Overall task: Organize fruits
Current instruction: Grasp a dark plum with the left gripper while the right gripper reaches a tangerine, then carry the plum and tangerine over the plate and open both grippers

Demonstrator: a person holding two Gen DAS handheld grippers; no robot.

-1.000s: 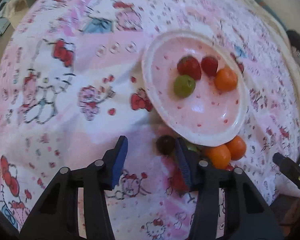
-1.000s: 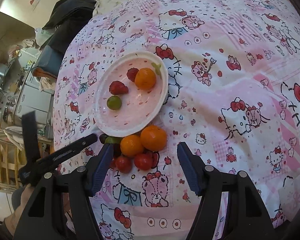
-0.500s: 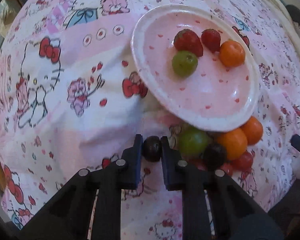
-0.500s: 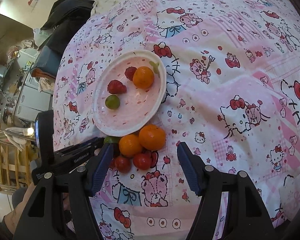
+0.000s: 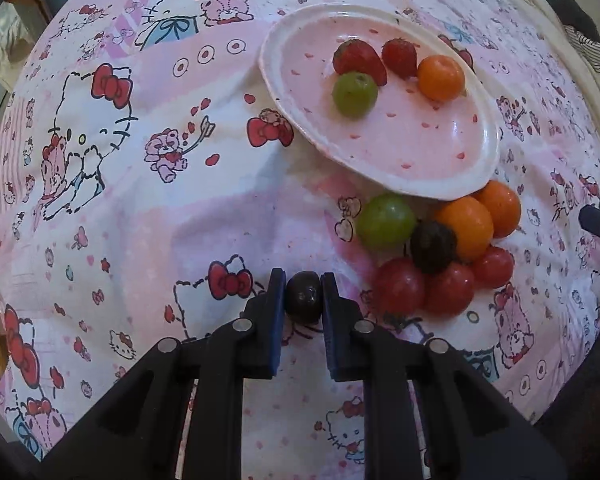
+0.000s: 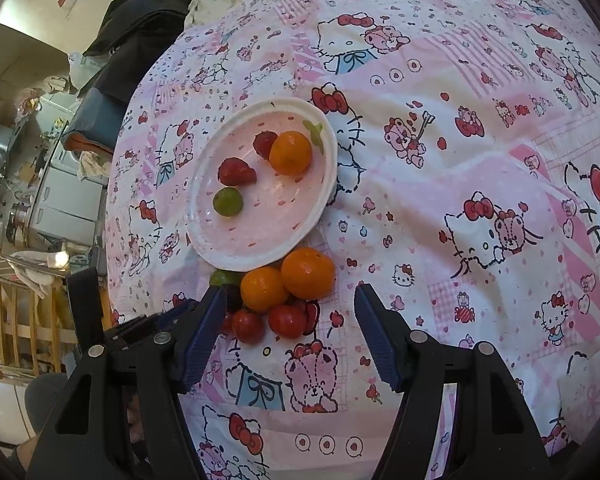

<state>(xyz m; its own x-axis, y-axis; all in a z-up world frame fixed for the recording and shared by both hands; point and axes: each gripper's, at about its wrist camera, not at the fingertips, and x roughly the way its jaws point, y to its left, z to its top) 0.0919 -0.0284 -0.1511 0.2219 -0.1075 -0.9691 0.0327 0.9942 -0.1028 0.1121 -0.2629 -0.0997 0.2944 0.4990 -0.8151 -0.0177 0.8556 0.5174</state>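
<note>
— The pink speckled oval plate (image 5: 456, 152)?
— Glossy, glazed-looking. The pink cartoon-print bedsheet (image 5: 140, 208) is matt, creased cloth.
— The round red tomatoes (image 5: 400, 286)?
— Smooth, shiny skins.

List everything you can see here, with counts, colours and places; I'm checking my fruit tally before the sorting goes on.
plate: 1, pink with white rim, on the bedsheet
strawberries: 2, red, on the plate
green fruit: 1, on the plate, against a strawberry
orange: 1, on the plate
loose oranges: 2, on the sheet beside the plate's near rim
loose green fruit: 1, beside the oranges
dark fruit: 1, in the middle of the loose pile
red tomatoes: 3 visible, near side of the pile
dark grape: 1, clamped in the left gripper
bedsheet: 1, pink and white cartoon print
left gripper: shut on the dark grape
right gripper: open, over the loose pile
</note>
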